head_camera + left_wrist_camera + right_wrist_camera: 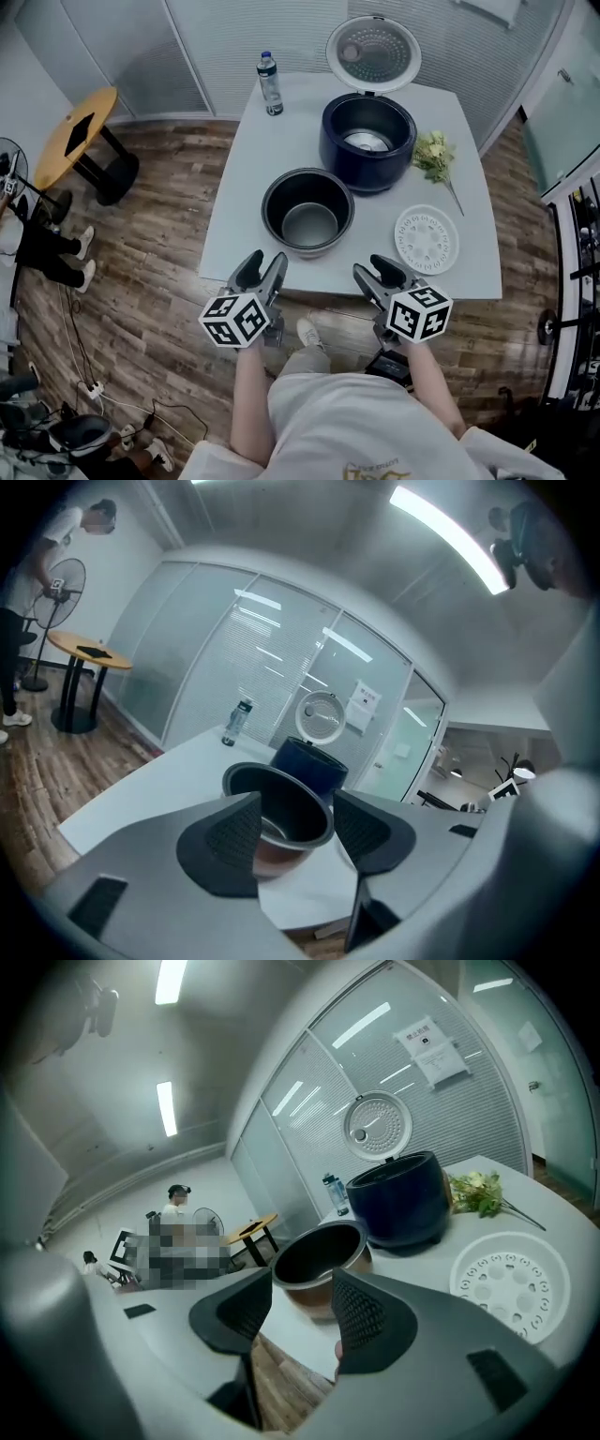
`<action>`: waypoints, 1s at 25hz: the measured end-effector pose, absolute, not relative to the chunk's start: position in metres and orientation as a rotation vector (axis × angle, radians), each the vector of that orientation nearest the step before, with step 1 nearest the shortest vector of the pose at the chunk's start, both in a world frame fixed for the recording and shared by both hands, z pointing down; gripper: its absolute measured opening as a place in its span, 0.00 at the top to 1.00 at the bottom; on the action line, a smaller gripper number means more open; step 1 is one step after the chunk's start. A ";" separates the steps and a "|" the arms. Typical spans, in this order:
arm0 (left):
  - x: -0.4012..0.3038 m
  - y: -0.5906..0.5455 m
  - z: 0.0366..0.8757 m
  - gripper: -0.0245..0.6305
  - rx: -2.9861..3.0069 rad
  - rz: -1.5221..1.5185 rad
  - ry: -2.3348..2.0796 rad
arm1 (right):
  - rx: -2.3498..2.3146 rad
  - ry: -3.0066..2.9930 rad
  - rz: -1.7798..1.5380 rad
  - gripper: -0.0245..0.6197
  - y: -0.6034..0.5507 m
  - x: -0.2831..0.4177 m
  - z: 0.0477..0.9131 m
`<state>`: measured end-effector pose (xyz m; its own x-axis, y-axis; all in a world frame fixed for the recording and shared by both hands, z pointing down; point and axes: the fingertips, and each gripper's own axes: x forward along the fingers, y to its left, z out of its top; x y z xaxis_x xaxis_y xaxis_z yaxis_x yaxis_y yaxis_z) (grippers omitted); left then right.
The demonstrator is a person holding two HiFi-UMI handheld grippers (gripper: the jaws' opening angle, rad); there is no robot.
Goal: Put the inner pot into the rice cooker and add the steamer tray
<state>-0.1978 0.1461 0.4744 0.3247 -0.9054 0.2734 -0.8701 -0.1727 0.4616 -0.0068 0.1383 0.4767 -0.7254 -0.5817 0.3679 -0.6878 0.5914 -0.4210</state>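
The dark inner pot (308, 213) stands empty on the white table (244, 178), near its front edge. Behind it sits the navy rice cooker (367, 141) with its lid (373, 52) swung up. The white perforated steamer tray (427, 239) lies flat to the pot's right. My left gripper (263, 271) hovers just off the table's front edge, left of the pot, jaws open and empty. My right gripper (382, 275) hangs at the same edge between pot and tray, also open and empty. Each gripper view frames the inner pot (278, 803) (317, 1258) between its pads, a short way ahead.
A water bottle (270, 83) stands at the table's back left. A bunch of pale flowers (434, 156) lies right of the cooker. A round wooden side table (77, 131) stands on the floor at left, with a person (37, 564) beside it. My feet show below the table edge.
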 end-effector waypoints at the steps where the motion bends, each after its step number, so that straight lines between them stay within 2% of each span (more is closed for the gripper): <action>1: -0.202 0.132 0.476 0.61 2.057 -0.078 -1.546 | 1.067 -2.619 0.823 0.66 0.126 -0.010 0.478; 11: -0.241 0.050 0.506 0.61 2.040 0.001 -1.457 | 1.173 -2.522 0.895 0.66 0.044 -0.034 0.500; 25: -0.263 0.021 0.544 0.61 1.986 0.017 -1.366 | 1.332 -2.394 0.939 0.66 0.013 -0.042 0.525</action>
